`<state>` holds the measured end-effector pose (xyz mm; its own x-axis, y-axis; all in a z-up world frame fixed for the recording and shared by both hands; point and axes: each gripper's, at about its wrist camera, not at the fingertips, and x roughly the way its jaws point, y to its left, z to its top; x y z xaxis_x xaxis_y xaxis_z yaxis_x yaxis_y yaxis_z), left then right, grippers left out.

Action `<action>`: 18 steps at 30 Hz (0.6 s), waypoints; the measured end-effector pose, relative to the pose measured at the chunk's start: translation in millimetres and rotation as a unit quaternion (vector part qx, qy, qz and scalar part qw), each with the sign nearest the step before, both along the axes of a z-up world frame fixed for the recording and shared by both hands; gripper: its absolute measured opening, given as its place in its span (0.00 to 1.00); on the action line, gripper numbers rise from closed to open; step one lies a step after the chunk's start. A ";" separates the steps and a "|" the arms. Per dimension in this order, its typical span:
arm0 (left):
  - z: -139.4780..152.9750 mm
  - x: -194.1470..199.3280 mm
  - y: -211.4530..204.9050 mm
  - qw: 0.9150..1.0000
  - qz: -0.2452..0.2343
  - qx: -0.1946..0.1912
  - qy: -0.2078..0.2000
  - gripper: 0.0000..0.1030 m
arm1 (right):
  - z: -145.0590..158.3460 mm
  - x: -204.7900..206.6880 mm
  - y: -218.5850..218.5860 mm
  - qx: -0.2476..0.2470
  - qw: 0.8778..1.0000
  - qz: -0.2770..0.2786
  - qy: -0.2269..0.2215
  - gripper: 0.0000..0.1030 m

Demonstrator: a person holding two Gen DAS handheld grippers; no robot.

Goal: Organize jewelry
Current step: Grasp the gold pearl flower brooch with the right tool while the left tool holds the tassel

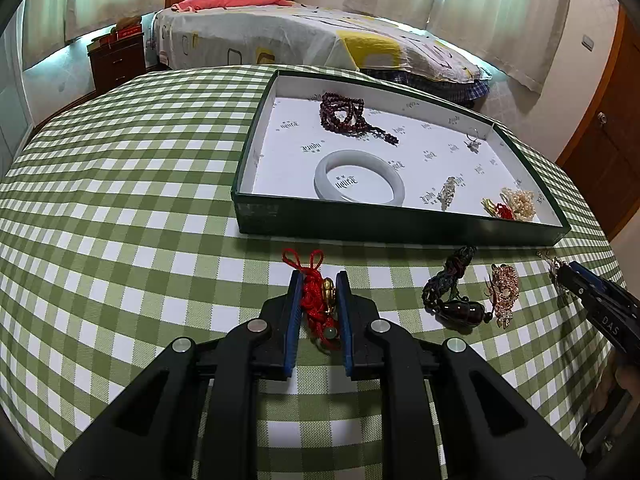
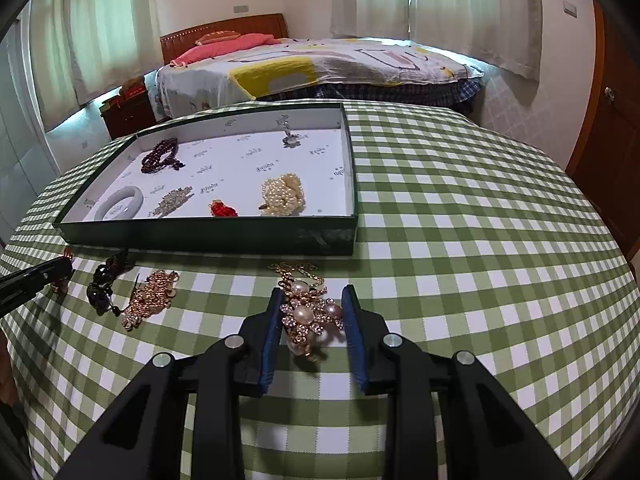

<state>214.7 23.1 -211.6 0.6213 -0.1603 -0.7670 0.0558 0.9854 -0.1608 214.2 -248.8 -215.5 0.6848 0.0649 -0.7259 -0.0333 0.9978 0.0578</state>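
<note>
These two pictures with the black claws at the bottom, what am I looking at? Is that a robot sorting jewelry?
No robot: a person holds a two-finger gripper in each hand, each carrying a wide-angle camera that looks along its fingers. One picture comes from the left gripper, the other from the right gripper.

On the green checked tablecloth stands a shallow green box already holding a pale bangle, dark beads, pearls and smaller pieces.

The left gripper is shut on a red knotted charm. The right one brackets a pearl brooch, with a gap showing at one pad. A dark cord piece and a gold brooch wait on the cloth.

Soft daylight through curtains; sharp, heavy fisheye bending at edges.
</note>
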 end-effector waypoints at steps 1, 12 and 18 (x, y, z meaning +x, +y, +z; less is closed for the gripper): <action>0.0 0.1 0.1 1.000 0.000 0.000 0.000 0.16 | -0.1 0.3 1.2 0.000 1.000 0.001 0.000 0.29; -0.4 0.8 0.4 1.000 0.000 -0.001 0.001 0.16 | -4.9 4.6 1.4 0.012 1.000 -0.002 0.016 0.45; -0.6 1.3 0.4 1.000 0.000 0.000 0.001 0.16 | -6.5 5.9 6.6 0.001 1.000 0.006 0.022 0.52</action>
